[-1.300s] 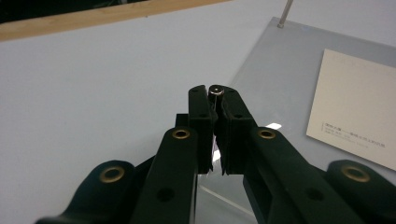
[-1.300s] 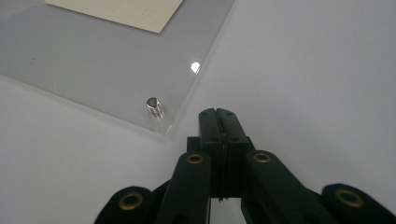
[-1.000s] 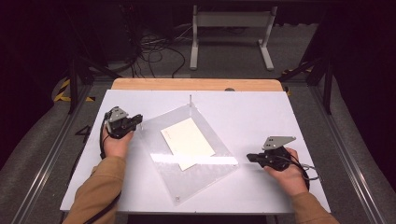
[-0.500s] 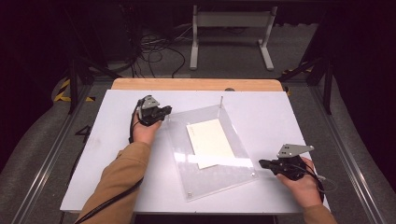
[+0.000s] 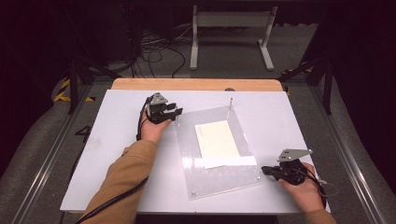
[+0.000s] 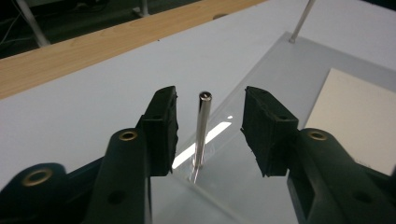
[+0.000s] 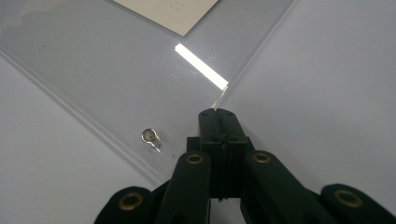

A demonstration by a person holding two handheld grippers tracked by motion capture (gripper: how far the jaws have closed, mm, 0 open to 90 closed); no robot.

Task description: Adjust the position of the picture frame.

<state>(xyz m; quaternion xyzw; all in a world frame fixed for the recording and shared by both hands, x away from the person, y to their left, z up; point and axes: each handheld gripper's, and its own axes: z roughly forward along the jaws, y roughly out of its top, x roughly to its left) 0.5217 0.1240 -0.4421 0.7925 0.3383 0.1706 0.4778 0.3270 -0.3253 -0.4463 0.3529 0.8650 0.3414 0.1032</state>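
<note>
On the white table (image 5: 116, 154) (dark room), left tongs (image 6: 208, 130) gape around a pin (image 6: 202, 128); right tongs (image 7: 219, 119) pressed together.

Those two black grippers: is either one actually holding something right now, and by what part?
The right gripper is shut on the clear plate at its near right corner. The left gripper, its jaws just opened, straddles the metal pin without touching it.
</note>
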